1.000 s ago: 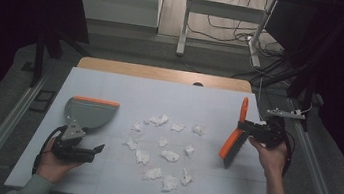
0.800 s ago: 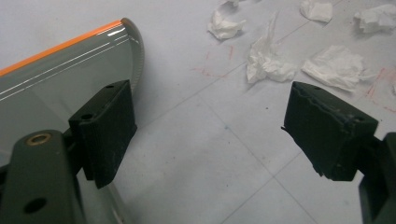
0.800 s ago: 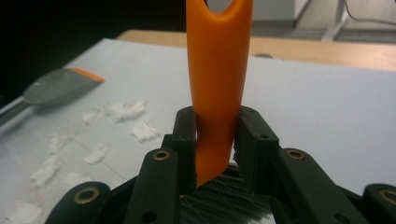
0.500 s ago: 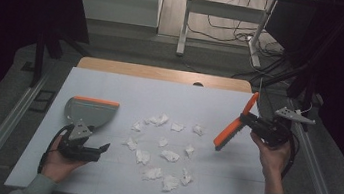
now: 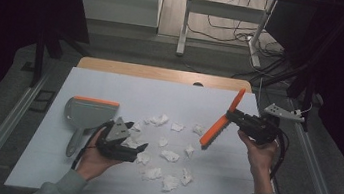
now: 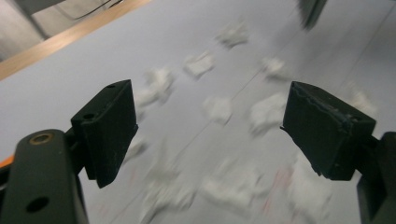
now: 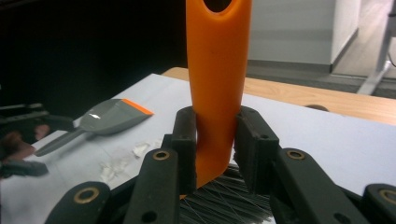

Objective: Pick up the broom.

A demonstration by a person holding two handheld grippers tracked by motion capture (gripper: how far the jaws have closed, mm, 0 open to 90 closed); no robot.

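My right gripper (image 5: 235, 118) is clamped on the smooth orange plastic handle of a hand brush (image 5: 218, 124), dark bristles at the lower end (seen just below my jaws in the right gripper view), held tilted above the white tabletop (image 5: 268, 190). Left gripper (image 5: 134, 148) is spread wide w/ nothing between the jaws, low over crumpled white paper scraps (image 5: 169, 155). Grey dustpan (image 5: 88, 112) w/ orange lip lies just beside it. No readable writing.
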